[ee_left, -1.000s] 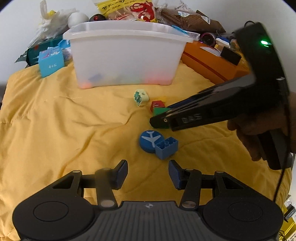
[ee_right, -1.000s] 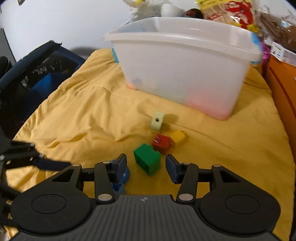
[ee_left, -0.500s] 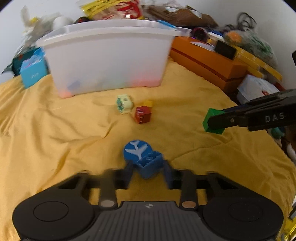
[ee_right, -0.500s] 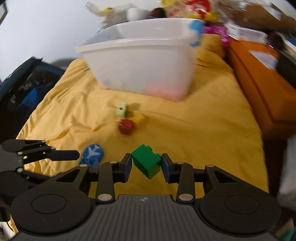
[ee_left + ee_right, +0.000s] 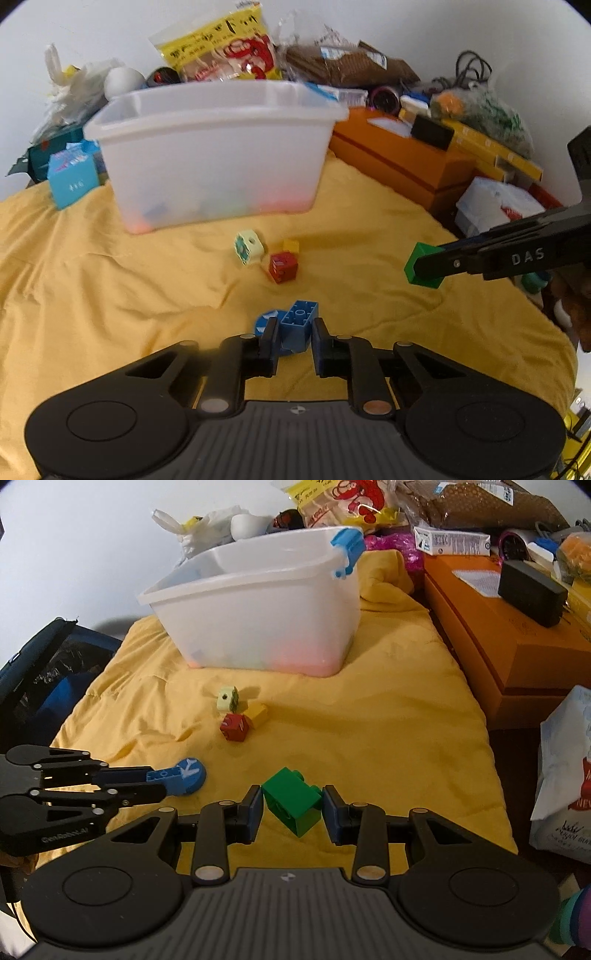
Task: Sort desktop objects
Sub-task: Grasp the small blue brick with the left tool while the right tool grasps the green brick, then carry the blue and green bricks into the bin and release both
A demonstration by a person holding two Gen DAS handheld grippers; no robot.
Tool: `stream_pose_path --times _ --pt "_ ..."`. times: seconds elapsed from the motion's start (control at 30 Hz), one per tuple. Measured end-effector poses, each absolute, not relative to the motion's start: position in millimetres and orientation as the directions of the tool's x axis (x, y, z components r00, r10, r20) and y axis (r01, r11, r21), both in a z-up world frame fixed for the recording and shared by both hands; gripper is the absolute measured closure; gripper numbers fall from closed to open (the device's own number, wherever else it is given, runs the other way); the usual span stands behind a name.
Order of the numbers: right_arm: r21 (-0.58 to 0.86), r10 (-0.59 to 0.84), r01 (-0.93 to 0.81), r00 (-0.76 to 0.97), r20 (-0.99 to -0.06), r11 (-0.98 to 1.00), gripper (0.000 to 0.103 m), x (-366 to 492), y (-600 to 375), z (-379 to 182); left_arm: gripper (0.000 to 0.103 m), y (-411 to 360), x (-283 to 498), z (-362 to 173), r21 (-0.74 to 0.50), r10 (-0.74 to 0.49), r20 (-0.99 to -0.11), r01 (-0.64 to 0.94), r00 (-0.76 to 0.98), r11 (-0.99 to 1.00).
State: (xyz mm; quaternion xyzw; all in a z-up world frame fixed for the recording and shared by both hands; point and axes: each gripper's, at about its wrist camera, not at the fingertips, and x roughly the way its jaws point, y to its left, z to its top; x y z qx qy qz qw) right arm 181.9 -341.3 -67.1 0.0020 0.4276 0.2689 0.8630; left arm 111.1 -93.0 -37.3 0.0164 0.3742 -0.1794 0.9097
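Between the left gripper's [image 5: 294, 338] fingers [image 5: 269, 334] sits the blue brick [image 5: 298, 324], pinched on both sides with its studs facing up and tilted; the fingers are clenched on it. Just behind and left of those fingers, partly hidden by the brick, lies the blue disc [image 5: 263, 320] on the yellow quilt [image 5: 110, 295]. Ahead of the fingertips, further up the quilt, rest the pale green cube [image 5: 249, 246], the red cube [image 5: 282, 267] and the small yellow brick [image 5: 290, 245], close together, the red one touching or nearly touching the yellow one. Beyond them stands the translucent white bin [image 5: 218, 155], with blurred coloured shapes showing through its lower wall. To the right of the left fingers and well apart from them, the right gripper [image 5: 293, 808] reaches in from the side, grasping the green brick [image 5: 421, 268] clear above the quilt. From the right wrist view the green brick [image 5: 291, 801] is squeezed between both fingers [image 5: 255, 808], turned at an angle, one stud pointing away. Far right of the bin, an orange box [image 5: 399, 162] lies along the quilt's edge with a black adapter [image 5: 532, 587] on top of it.
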Motion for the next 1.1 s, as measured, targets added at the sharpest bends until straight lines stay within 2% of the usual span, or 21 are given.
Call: stream_pose_path --times 0.23,0.47,0.63,0.83,1.1 --pt "0.244 0.493 -0.476 0.518 -0.699 0.845 0.065 187 -334 -47 0.083 -68 119 14 -0.103 -0.292 -0.61 0.293 0.736 0.951" --pt "0.234 0.557 -0.532 0.599 -0.576 0.814 0.065 213 -309 21 0.083 -40 165 77 -0.096 -0.234 -0.545 0.217 0.805 0.971" --pt "0.214 0.564 -0.546 0.626 -0.539 0.81 0.065 250 -290 60 0.083 -37 208 106 -0.056 -0.197 -0.533 0.198 0.823 0.979" --pt "0.202 0.525 -0.51 0.635 -0.567 0.836 0.064 297 -278 78 0.083 -30 250 119 -0.071 -0.166 -0.568 0.152 0.806 0.986" --pt "0.212 0.477 -0.456 0.61 -0.633 0.864 0.064 336 -274 71 0.081 -39 277 124 -0.062 -0.165 -0.598 0.16 0.785 0.985"
